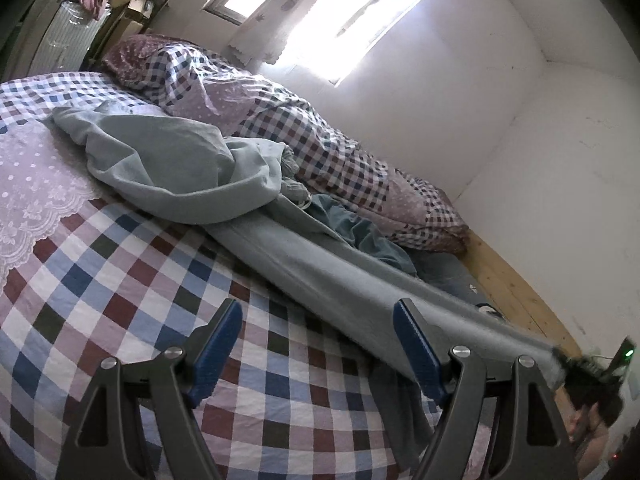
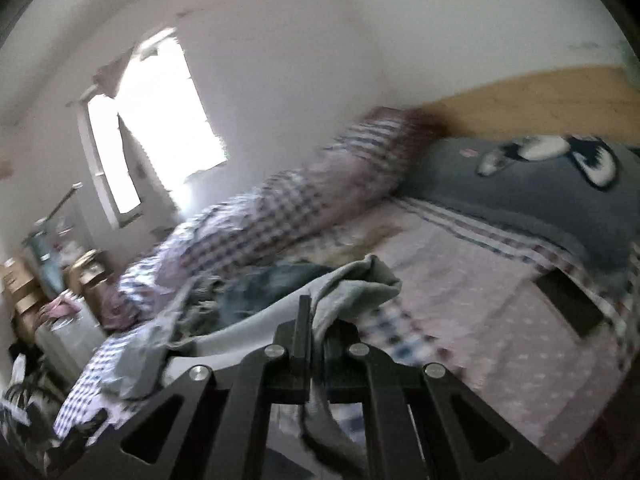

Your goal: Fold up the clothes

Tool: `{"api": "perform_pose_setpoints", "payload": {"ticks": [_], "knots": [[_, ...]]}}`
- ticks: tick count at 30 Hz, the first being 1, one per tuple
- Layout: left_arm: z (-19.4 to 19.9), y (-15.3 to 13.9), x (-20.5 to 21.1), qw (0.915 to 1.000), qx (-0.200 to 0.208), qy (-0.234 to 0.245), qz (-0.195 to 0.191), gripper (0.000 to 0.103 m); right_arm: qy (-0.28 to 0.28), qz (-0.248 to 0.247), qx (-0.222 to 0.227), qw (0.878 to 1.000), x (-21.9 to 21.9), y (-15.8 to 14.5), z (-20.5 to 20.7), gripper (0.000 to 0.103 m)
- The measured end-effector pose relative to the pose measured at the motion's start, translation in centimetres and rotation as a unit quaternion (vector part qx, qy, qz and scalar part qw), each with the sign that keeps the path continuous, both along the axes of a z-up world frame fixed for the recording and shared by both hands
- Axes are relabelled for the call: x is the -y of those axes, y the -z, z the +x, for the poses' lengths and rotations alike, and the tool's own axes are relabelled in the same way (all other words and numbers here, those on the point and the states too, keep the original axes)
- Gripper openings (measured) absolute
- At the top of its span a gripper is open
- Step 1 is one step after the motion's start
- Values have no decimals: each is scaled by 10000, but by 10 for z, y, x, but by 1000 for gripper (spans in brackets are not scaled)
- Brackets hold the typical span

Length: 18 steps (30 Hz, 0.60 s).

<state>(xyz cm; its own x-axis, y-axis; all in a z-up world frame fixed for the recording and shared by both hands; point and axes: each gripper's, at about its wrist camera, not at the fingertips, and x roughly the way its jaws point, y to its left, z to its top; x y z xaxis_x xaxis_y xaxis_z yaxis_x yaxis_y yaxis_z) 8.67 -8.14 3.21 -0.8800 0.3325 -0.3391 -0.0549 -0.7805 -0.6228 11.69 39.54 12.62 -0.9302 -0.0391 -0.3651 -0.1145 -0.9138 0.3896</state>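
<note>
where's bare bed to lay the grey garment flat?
Free: checked sheet ahead of the open left gripper, bordered by the lace cover and the grey garment. Also the dotted patch before the blue pillow. Crowded: the rolled duvet and teal clothing along the wall.

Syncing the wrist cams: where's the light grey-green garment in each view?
Left wrist: light grey-green garment runs diagonally from the heap upper left to lower right, behind the open left gripper.
Right wrist: bottom centre, pinched in the shut right gripper.
Shared landmark: bright window.
</note>
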Motion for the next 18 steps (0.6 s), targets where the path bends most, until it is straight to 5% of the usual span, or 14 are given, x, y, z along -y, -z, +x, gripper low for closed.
{"api": "perform_pose_setpoints", "payload": {"ticks": [8, 13, 16, 18], "knots": [[-2, -2, -2, 9999, -20, -10, -138, 82, 282, 495, 1677, 9842, -13, 82, -37, 8], [-3, -6, -2, 9997, -104, 7, -230, 82, 357, 812, 1872, 9783, -8, 79, -33, 19], [-5, -6, 0, 9997, -119, 52, -215, 81, 426, 901, 1847, 9777, -6, 66, -29, 43], [-6, -6, 2, 9997, -132, 51, -206, 82, 498, 873, 1773, 9790, -6, 55, -25, 49]]}}
